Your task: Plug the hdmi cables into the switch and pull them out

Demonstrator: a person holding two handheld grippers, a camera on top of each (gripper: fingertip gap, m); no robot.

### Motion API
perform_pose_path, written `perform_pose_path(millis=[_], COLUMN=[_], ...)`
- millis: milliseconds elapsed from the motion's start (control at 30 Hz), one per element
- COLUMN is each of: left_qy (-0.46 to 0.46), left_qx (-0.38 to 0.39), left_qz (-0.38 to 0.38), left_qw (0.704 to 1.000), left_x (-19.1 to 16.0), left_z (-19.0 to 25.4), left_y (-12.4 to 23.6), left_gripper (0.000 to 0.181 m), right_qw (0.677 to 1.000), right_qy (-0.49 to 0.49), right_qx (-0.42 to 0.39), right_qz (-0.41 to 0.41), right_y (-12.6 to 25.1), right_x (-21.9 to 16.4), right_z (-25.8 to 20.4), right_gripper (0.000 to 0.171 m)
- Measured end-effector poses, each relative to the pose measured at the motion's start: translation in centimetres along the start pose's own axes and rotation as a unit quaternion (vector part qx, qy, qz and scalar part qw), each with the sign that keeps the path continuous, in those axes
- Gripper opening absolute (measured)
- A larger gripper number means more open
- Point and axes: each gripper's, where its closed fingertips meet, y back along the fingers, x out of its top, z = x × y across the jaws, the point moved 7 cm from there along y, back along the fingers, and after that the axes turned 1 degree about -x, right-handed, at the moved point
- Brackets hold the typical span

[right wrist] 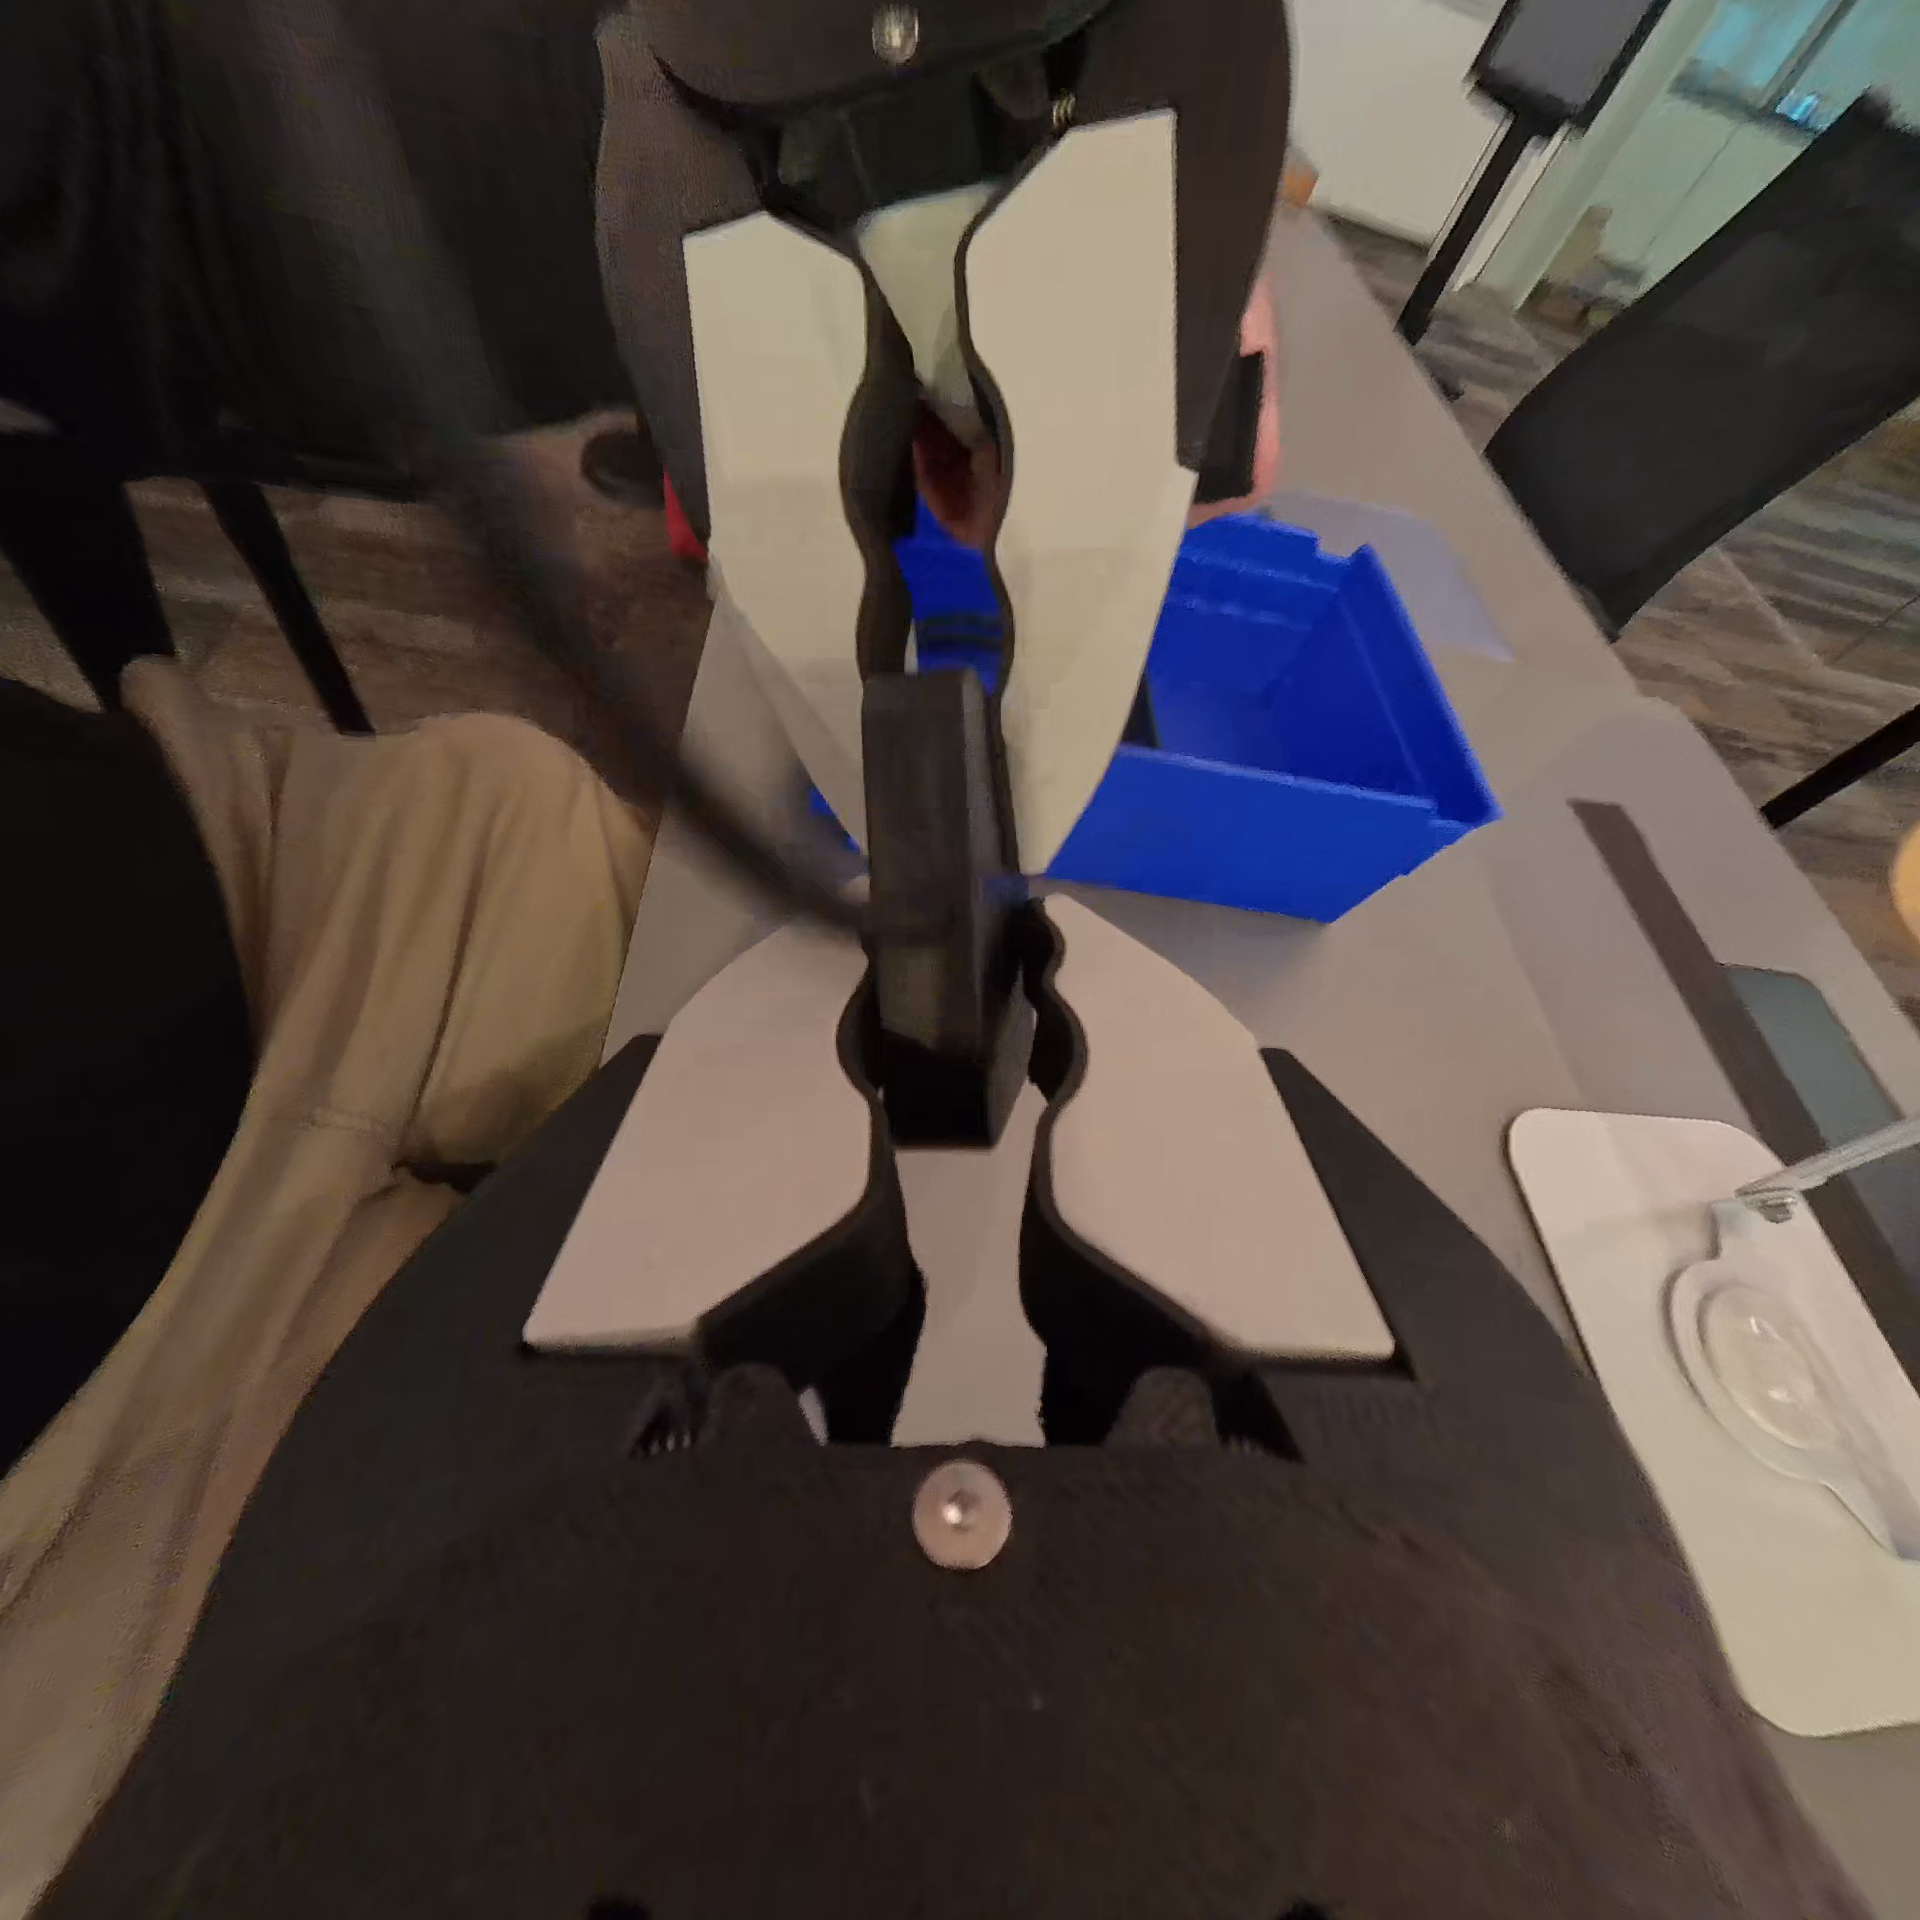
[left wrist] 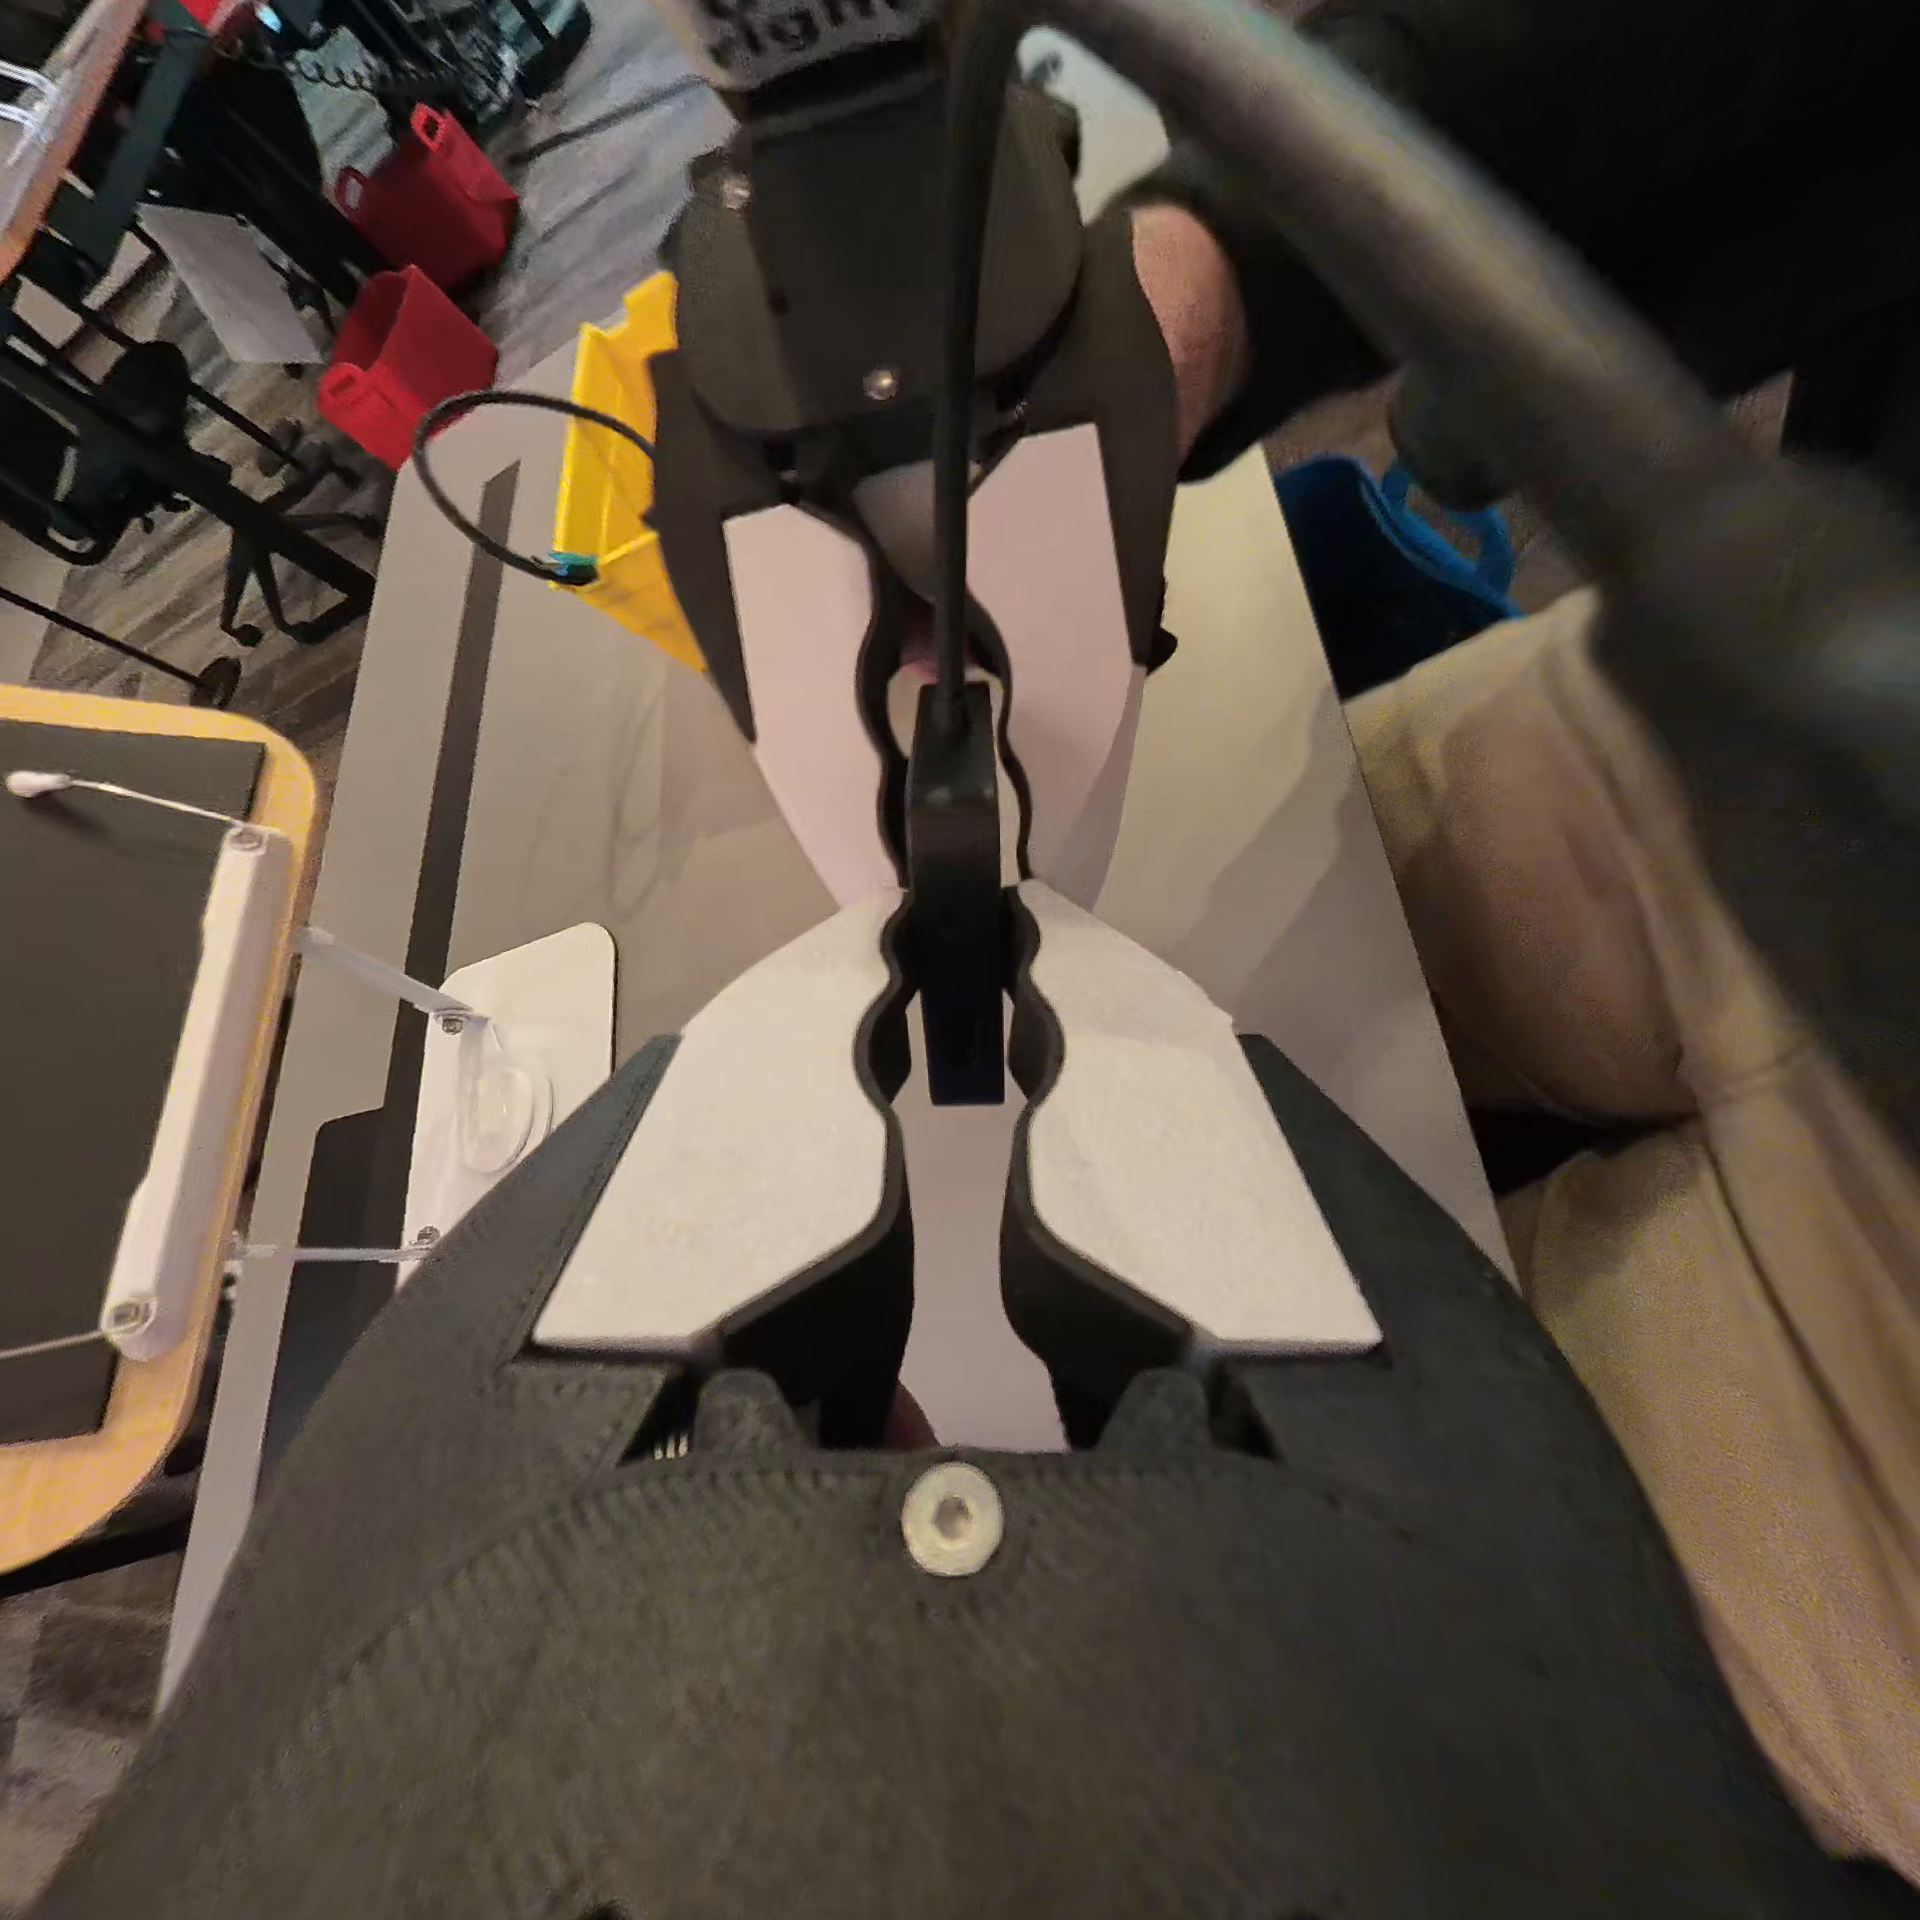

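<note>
Both tongs (left wrist: 954,997) clamping switch (left wrist: 951,883), lengthwise between

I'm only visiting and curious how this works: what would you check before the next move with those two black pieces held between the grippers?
1. Left gripper clamped on the switch: ok.
2. Right gripper clamped on the plug: ok.
3. Plug and switch lined up end to end: ok.
4. Plug fully seated in the switch: cannot tell, the joint is hidden by the fingers.
5. Cable free of snags: cannot tell, it runs out of view.
</note>
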Motion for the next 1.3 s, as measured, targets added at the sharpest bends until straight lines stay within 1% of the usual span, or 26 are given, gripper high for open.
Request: perform_pose_path(millis=[67,167,233,300,433,533,567,633,733,800,867,933,1000,1100,1167,1233,1300], left_qy=[-0.012,0.006,-0.001,0.001,0.006,0.005,0.004,0.018,0.041,0.056,0.068,0.080,0.093,0.121,0.132,0.155,0.161], left_qx=[-0.007,-0.008,-0.003,-0.005,0.009,0.031,0.041,0.057,0.088,0.112,0.138,0.160,0.175,0.172,0.175,0.149,0.139], left_qz=[-0.024,-0.001,-0.012,-0.022,-0.015,-0.027,-0.029,-0.029,-0.034,-0.040,-0.061,-0.094,-0.144,-0.195,-0.241,-0.276,-0.293], left_qw=[1.000,1.000,1.000,1.000,1.000,0.999,0.999,0.998,0.995,0.991,0.986,0.979,0.970,0.958,0.946,0.937,0.932], left_x=[-0.1,0.0,-0.1,-0.1,-0.2,-0.5,-0.7,-1.1,-2.2,-3.2,-4.6,-6.6,-9.1,-12.3,-14.6,-16.7,-18.3], left_z=[0.4,0.3,0.3,0.3,0.0,-0.1,-0.2,-0.3,-0.6,-0.6,-0.6,-0.5,-0.4,0.2,0.5,1.1,1.4], left_y=[-0.4,-0.3,-0.5,-0.7,-0.9,-0.9,-0.7,0.1,1.9,3.4,5.0,6.5,7.7,9.2,10.0,10.0,9.6], left_gripper=[0.014,0.014,0.014,0.016,0.015,0.017,0.024,0.030,0.032,0.033,0.033,0.033,0.033,0.031,0.030,0.030,0.029], right_qw=[1.000,1.000,0.999,0.999,0.999,0.999,0.999,0.999,0.999,0.998,0.997,0.996,0.996,0.994,0.994,0.994,0.994], right_qy=[0.002,-0.020,-0.022,-0.003,0.006,0.003,0.003,0.000,-0.009,-0.013,-0.013,-0.013,-0.016,-0.020,-0.025,-0.030,-0.034], right_qx=[0.011,0.021,0.021,0.005,-0.011,-0.019,-0.024,-0.031,-0.040,-0.048,-0.059,-0.067,-0.068,-0.074,-0.075,-0.077,-0.078], right_qz=[-0.025,-0.011,-0.017,-0.034,-0.037,-0.042,-0.039,-0.025,-0.019,-0.025,-0.040,-0.052,-0.060,-0.073,-0.073,-0.073,-0.075], right_y=[-0.3,-0.1,-0.2,-0.3,-0.1,-0.1,0.0,0.4,0.9,0.9,0.8,0.7,0.5,0.4,0.5,0.5,0.5], right_x=[-0.2,-0.2,-0.3,-0.6,-0.7,-1.0,-1.0,-1.1,-1.7,-2.1,-2.6,-3.1,-3.5,-4.1,-4.3,-4.4,-4.6], right_z=[-0.3,-0.2,-0.1,-0.1,0.3,0.4,0.5,0.7,1.2,1.2,1.1,1.1,1.2,1.4,1.6,1.7,1.8], right_gripper=[0.020,0.021,0.020,0.013,0.013,0.012,0.012,0.012,0.012,0.012,0.012,0.012,0.012,0.012,0.012,0.012,0.012])
